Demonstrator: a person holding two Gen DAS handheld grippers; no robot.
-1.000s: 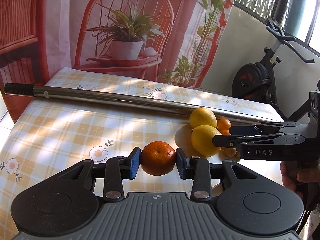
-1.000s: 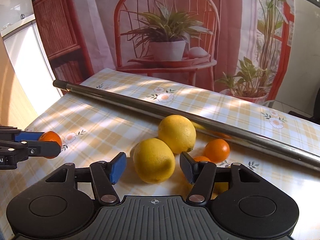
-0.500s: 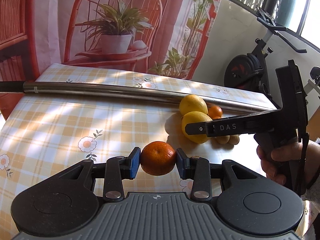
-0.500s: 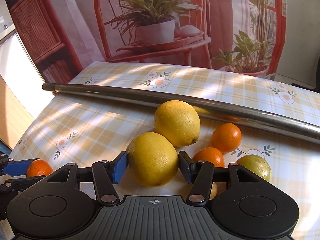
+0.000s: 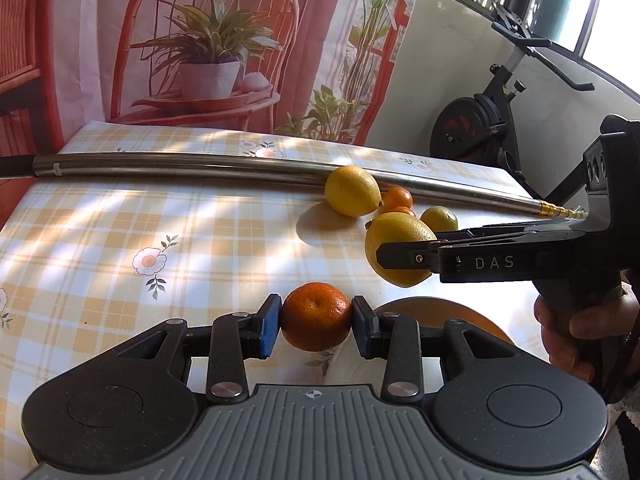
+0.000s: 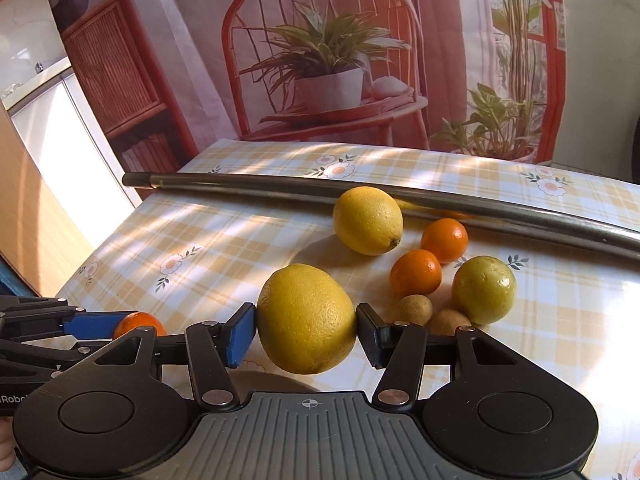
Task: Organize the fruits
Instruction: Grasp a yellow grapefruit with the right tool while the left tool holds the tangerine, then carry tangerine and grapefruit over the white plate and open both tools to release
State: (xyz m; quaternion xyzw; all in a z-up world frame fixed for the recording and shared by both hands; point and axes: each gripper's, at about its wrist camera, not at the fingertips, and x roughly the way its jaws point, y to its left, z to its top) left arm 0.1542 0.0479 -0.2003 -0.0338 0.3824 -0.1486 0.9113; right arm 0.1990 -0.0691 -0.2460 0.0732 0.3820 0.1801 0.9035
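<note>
My left gripper [image 5: 316, 320] is shut on a small orange tangerine [image 5: 316, 314], held above the checked tablecloth [image 5: 120, 216]. My right gripper [image 6: 306, 326] is shut on a large yellow lemon [image 6: 306, 316], lifted off the cloth; from the left wrist view that lemon [image 5: 396, 240] hangs to the right of the tangerine. On the cloth remain a second lemon [image 6: 368, 220], two tangerines [image 6: 444, 240] [image 6: 416, 272], a green-yellow lime [image 6: 484, 284] and two small brown fruits [image 6: 414, 308]. The held tangerine [image 6: 138, 324] shows at the left in the right wrist view.
A long metal pole [image 5: 200, 164] lies across the table behind the fruit. A round orange plate [image 5: 452, 316] peeks out beneath the right gripper. A person's hand [image 5: 576, 332] holds the right gripper's handle. An exercise bike [image 5: 488, 120] stands past the table's right edge.
The right gripper went from open around the lemon to shut on it and lifted it up and back from the pile. The left gripper kept the tangerine.
</note>
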